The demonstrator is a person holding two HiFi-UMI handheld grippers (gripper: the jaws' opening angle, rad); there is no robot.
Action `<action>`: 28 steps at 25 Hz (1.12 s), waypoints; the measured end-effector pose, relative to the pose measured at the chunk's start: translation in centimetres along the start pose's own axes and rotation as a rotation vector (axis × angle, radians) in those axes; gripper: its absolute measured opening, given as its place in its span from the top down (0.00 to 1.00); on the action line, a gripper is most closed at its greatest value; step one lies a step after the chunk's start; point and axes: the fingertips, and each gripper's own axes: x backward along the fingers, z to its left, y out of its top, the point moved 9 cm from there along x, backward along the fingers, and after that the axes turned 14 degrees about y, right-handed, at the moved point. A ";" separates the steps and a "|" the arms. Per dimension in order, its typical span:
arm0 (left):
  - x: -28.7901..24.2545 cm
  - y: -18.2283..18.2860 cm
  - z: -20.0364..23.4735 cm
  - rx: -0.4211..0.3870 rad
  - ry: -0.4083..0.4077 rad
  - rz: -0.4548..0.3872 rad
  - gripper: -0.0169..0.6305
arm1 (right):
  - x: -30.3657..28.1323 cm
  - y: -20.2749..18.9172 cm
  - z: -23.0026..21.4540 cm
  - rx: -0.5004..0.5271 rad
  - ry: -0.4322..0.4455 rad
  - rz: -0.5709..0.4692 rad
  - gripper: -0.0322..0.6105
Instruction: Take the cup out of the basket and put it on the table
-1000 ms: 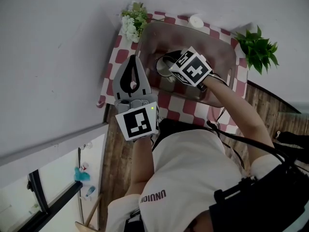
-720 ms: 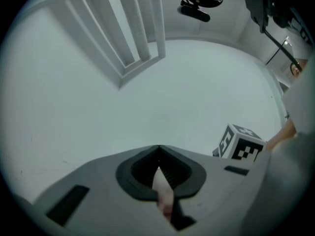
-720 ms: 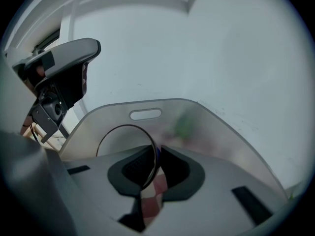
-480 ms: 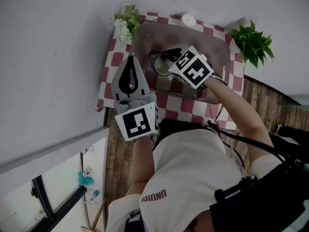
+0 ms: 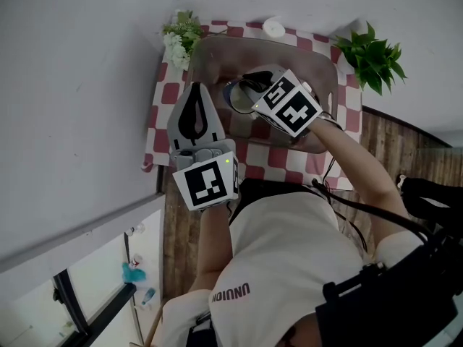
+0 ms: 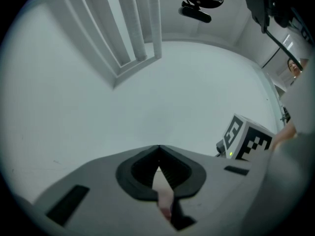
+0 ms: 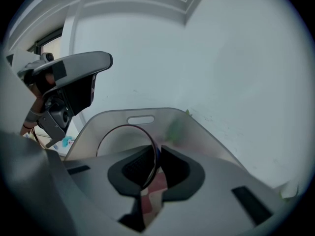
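Round, thin-rimmed greyish cup (image 5: pixel 237 96) is sitting inside the translucent brownish plastic basket (image 5: pixel 307 56), toward its left half; can't tell whether it is touching the basket floor. Right gripper (image 7: pixel 157 151) is reaching into the basket, jaws clamping the cup's rim: one jaw inside the cup, one outside. Left gripper (image 5: pixel 194 87) is hovering just left of the basket over the red-and-white checkered tablecloth (image 5: pixel 160 92), jaws pressed together with nothing between them, tips pointing toward the wall. Basket is resting on the cloth, between a bunch of white flowers (image 5: pixel 177 38) at the far left corner and a green leafy plant (image 5: pixel 369 53) at the far right.
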 end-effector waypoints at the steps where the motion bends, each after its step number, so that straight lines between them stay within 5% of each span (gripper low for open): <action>1: -0.1 0.0 -0.1 0.000 -0.004 0.001 0.96 | 0.1 0.0 0.0 -0.001 -0.002 -0.003 0.86; 28: -1.5 0.6 -3.7 -0.005 -0.109 0.011 0.96 | 5.4 -0.3 0.0 -0.080 -0.092 -0.175 0.86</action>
